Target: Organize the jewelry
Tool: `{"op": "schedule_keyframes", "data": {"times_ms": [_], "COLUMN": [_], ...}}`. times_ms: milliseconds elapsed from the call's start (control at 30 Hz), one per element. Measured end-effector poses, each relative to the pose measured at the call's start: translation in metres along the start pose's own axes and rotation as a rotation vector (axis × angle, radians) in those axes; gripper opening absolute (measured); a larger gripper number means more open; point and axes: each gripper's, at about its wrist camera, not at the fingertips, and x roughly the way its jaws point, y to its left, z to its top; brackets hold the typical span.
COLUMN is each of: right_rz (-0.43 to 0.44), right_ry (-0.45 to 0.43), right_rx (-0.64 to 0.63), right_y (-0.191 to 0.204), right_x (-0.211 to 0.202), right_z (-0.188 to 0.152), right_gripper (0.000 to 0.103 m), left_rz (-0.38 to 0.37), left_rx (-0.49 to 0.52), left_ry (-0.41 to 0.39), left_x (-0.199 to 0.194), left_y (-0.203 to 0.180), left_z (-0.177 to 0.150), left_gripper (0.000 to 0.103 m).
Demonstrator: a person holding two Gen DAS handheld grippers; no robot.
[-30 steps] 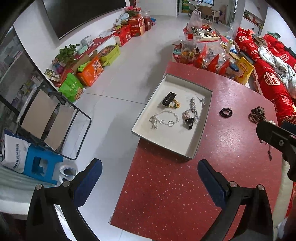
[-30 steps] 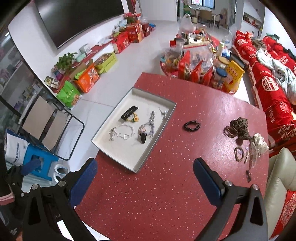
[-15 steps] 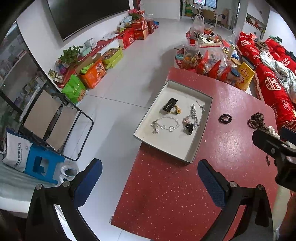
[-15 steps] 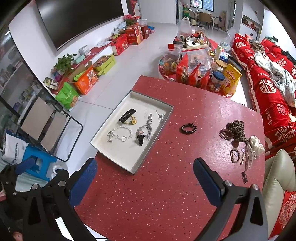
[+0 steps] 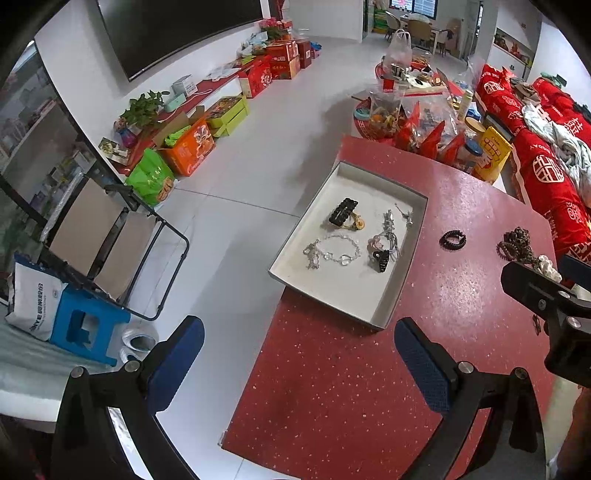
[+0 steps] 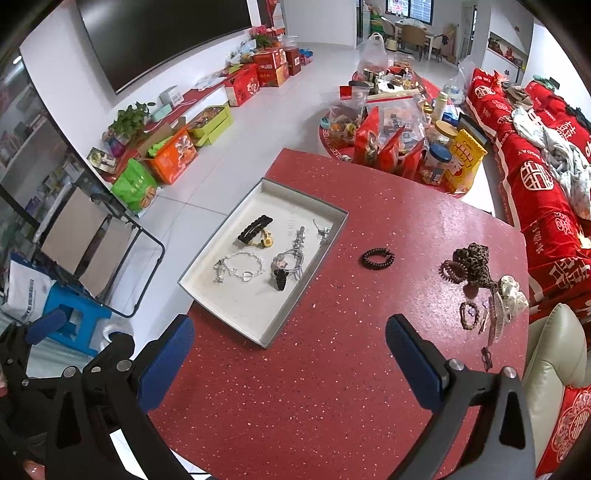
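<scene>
Both cameras have lifted and pulled back slightly; nothing relocated. Tray (image 6: 334,236) holds black clip (image 6: 255,228), bracelet (image 6: 240,268), few more. Coil tie (image 6: 377,255) and scrunchie pile (image 6: 480,284) wait on table (image 6: 314,387). Left gripper (image 5: 299,365), right gripper (image 6: 291,362): spread wide, empty. Roughly half done.

Far ahead and to the left of the gripper, a big black TV (image 6: 159,33) hangs on the white wall. Under it sit a green plant (image 6: 131,118), an orange box (image 6: 173,155) and a green bag (image 6: 135,188) on the floor. A blue stool (image 6: 75,325) stands near, low on the left. Ahead are red snack bags (image 6: 373,140) and a yellow box (image 6: 463,158). A red sofa (image 6: 535,162) runs along the right.
</scene>
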Motion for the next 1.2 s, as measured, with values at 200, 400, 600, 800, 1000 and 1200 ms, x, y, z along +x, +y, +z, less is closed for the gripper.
{"op": "schedule_keyframes", "data": {"times_ms": [200, 400, 600, 800, 1000, 1200], "right_rz": [0.0, -0.001, 0.0, 0.001, 0.001, 0.001], "right_ry": [0.001, 0.0, 0.001, 0.0, 0.002, 0.001], "right_rx": [0.0, 0.0, 0.001, 0.001, 0.002, 0.002], "right_y": [0.0015, 0.0018, 0.0019, 0.0019, 0.0018, 0.0016], "right_x": [0.0013, 0.0002, 0.0003, 0.0008, 0.0007, 0.0009], "right_z": [0.001, 0.0011, 0.0013, 0.0016, 0.0017, 0.002], "right_gripper": [0.103, 0.103, 0.103, 0.103, 0.103, 0.103], "left_rz": [0.003, 0.003, 0.005, 0.005, 0.005, 0.006], "left_rx": [0.0, -0.001, -0.001, -0.002, 0.0, 0.0], "left_ry": [0.001, 0.001, 0.001, 0.001, 0.001, 0.002], "left_x": [0.0004, 0.0014, 0.0011, 0.0013, 0.0013, 0.0014], "left_y": [0.0009, 0.0019, 0.0009, 0.0011, 0.0009, 0.0008], "left_z": [0.0004, 0.0007, 0.0004, 0.0007, 0.0008, 0.0009], "left_gripper": [0.103, 0.103, 0.103, 0.103, 0.103, 0.103]}}
